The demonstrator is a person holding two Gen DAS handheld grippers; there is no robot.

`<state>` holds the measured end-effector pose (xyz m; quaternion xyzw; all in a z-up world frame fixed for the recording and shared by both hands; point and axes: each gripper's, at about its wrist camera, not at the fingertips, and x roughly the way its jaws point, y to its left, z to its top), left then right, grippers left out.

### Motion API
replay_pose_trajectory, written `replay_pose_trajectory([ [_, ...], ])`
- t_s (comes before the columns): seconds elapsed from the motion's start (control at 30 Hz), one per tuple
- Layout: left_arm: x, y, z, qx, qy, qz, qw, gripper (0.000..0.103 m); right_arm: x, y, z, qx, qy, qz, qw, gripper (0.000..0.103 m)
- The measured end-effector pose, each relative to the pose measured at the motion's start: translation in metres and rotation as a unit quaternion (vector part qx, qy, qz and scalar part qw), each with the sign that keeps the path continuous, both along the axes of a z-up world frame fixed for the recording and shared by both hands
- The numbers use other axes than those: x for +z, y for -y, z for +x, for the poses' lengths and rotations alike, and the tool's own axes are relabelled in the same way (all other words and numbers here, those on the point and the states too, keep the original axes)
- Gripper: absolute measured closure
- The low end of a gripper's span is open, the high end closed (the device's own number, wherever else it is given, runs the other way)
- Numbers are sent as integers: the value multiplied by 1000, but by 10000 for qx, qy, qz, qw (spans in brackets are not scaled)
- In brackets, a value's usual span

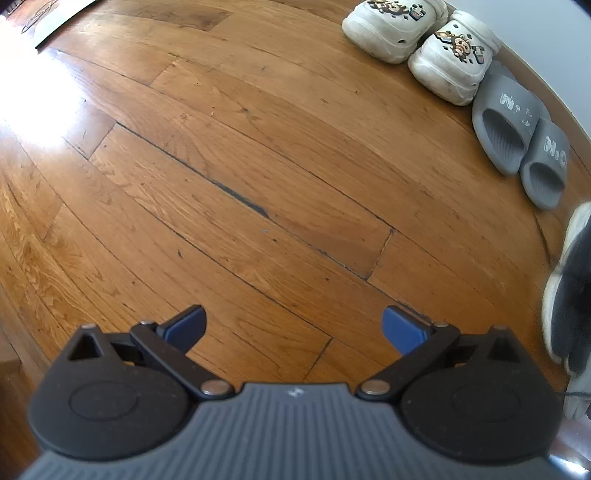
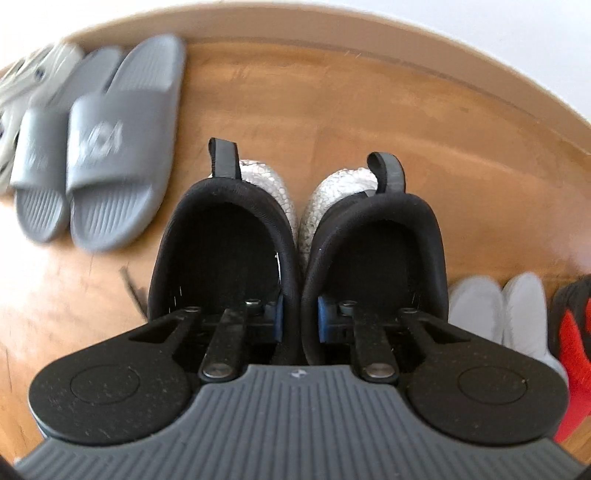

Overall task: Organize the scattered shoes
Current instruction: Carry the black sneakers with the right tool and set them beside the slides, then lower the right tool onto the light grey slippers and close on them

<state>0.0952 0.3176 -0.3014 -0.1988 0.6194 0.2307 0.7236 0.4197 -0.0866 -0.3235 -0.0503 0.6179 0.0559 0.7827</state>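
My right gripper [image 2: 300, 314] is shut on a pair of black sneakers [image 2: 229, 236] with white soles, one finger inside each shoe, pinching their inner collars together. The pair hangs heels toward the wall, between grey slides [image 2: 122, 147] on the left and white shoes [image 2: 495, 306] on the right. My left gripper [image 1: 294, 326] is open and empty over bare wood floor. In the left wrist view, white clogs [image 1: 417, 40] and the grey slides [image 1: 517, 136] stand in a row along the wall at top right. The black sneakers [image 1: 569, 295] show blurred at the right edge.
A red and black shoe [image 2: 572, 332] lies at the far right beside the white shoes. A beige baseboard [image 2: 332, 29] runs along the wall behind the row. A dark mat edge [image 1: 48, 22] lies at the top left. Sun glare whitens the left floor.
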Motion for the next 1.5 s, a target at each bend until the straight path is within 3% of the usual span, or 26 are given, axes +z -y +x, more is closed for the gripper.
replay_pose_trajectory([
  [0.23,-3,2,2,2,-70,8,10000,0,2,-16,62,-61,345,-144,9993,88],
  [0.47,-9,4,8,-49,-198,7,9998,0,-3,-48,130,-567,613,137,9964,88],
  [0.77,-4,10,11,-326,-26,205,9993,0,-15,-63,156,-603,512,99,9968,87],
  [1.03,1,13,11,-352,-9,268,9990,0,0,-58,150,-508,478,323,9970,75],
  [1.2,7,17,9,-393,117,294,9987,0,26,-52,134,-349,525,418,9971,60],
  [1.5,34,43,11,-616,576,474,9953,0,100,-21,57,296,441,483,9974,51],
])
